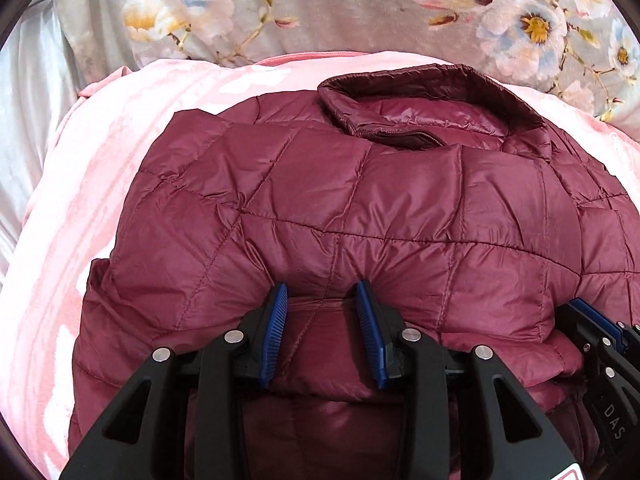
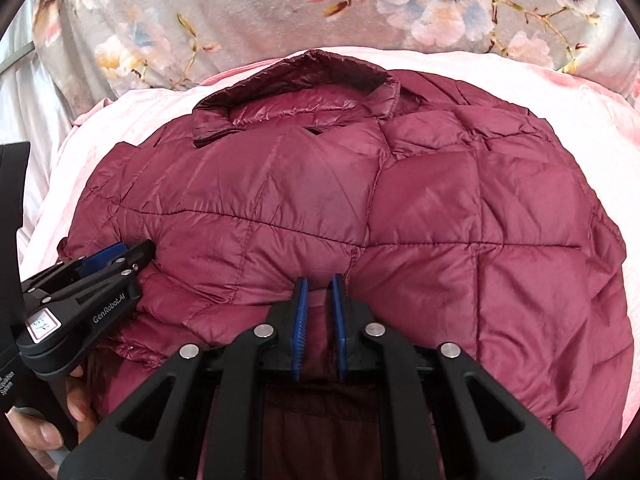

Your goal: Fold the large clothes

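Note:
A maroon quilted puffer jacket [image 1: 360,208] lies on a pink blanket, collar [image 1: 420,92] at the far side, its near part folded up over the body. My left gripper [image 1: 322,294] has blue pads spread around a fold of the jacket's near edge. My right gripper [image 2: 319,286] has its pads nearly closed, pinching a fold of the jacket [image 2: 400,200] near edge. The right gripper also shows at the right edge of the left wrist view [image 1: 592,320], and the left gripper at the left of the right wrist view [image 2: 120,258], both resting on the jacket.
The pink blanket [image 1: 100,184] covers the surface under the jacket. A floral grey blanket [image 1: 320,8] lies bunched behind it. White sheet [image 1: 28,112] at the far left. A hand [image 2: 72,400] holds the left gripper's handle.

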